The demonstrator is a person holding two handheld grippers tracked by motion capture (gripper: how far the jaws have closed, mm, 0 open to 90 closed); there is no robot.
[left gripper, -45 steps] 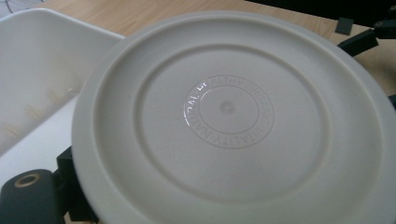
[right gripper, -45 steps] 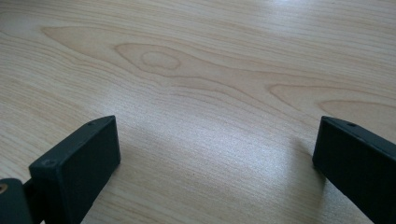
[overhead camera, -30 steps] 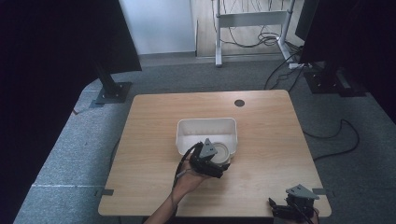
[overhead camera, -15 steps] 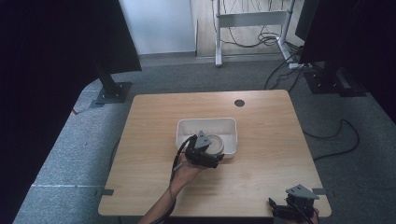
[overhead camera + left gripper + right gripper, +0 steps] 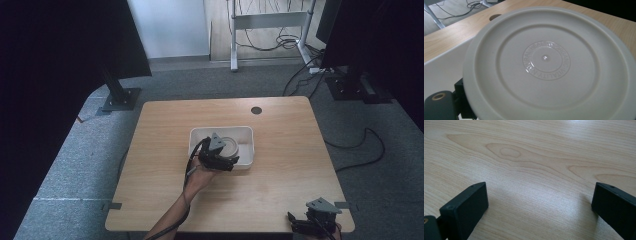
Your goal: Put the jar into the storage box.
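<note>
- The wooden table (image 5: 280,190) is carrying a white rectangular tub (image 5: 245,134) near its middle, with a round cable hole (image 5: 256,110) sitting toward the far edge.
- The white tub is taking in a round white plate (image 5: 549,65); the plate is sitting over the tub's left half, seen in the high view at (image 5: 231,147).
- The left gripper (image 5: 219,159) is reaching over the tub's near wall, its jaws closing on the plate's rim; one black jaw is showing under the rim in the left gripper view.
- The right gripper (image 5: 539,205) is resting at the table's near right corner, jaws standing wide apart, gripping nothing, with bare wood between them.
</note>
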